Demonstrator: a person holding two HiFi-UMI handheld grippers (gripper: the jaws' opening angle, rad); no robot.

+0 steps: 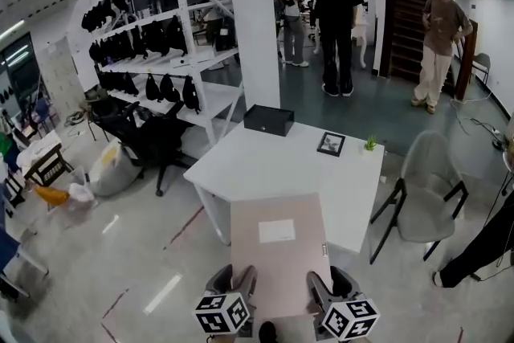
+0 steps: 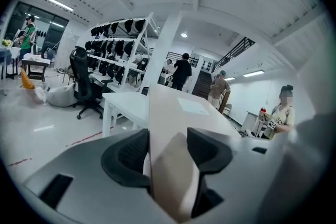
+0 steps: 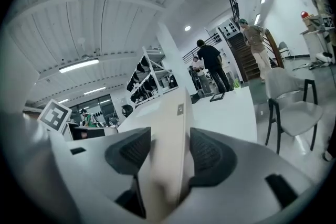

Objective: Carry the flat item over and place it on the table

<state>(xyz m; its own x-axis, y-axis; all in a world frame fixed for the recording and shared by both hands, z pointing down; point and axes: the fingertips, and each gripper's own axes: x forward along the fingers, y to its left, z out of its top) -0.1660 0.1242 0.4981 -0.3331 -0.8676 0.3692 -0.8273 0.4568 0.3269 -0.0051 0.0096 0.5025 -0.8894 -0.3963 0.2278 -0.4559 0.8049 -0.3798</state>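
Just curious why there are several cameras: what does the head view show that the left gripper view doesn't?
Only the head view: the left tongs and right tongs together, the picture frame and small plant. Only the left gripper view: its jaws clamped on the flat board, close up. Both: that board, the white table, the black office chair.

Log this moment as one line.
left tool: shut on flat board | right tool: shut on flat board | flat board: far end toward white table

Flat panel (image 1: 277, 273) over near edge of table (image 1: 241, 165); box (image 1: 268, 120), frame (image 1: 330, 144) and plant (image 1: 370, 143) along its far side; chair (image 1: 430, 173) at right.
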